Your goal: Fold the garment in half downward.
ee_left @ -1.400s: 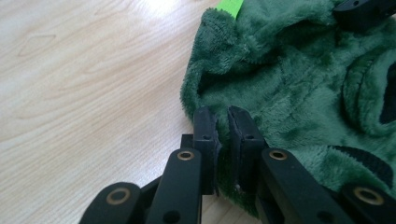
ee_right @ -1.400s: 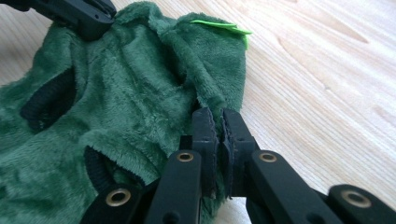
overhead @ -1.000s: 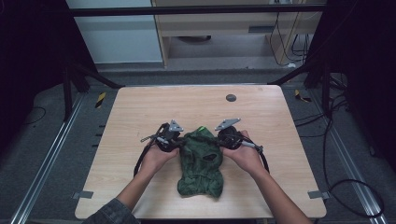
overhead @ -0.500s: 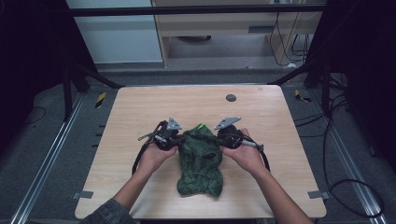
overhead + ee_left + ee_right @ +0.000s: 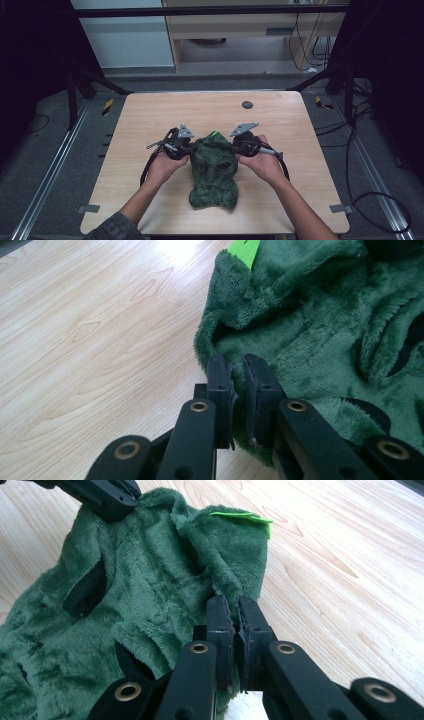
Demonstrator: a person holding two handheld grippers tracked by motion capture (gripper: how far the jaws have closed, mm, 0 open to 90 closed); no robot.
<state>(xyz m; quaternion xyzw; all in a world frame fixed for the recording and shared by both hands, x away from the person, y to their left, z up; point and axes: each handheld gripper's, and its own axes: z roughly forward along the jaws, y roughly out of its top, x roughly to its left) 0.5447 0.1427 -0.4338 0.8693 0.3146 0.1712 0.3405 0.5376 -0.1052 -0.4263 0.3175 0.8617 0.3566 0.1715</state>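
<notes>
Wooden table (image 5: pixel 150 120): one item of work on it, near the person's edge. Green fleece garment (image 5: pixel 214 172) lies crumpled at centre, its far end held between both hands. Left gripper (image 5: pixel 238 371) at the garment's 10 o'clock edge: jaws closed on a fold of fleece. Right gripper (image 5: pixel 236 612) at the 2 o'clock edge: jaws closed on the fleece likewise. Bright green tag (image 5: pixel 214 134) at the garment's 12 o'clock end. Small dark disc (image 5: pixel 247 104) on the table at 1 o'clock, well apart.
</notes>
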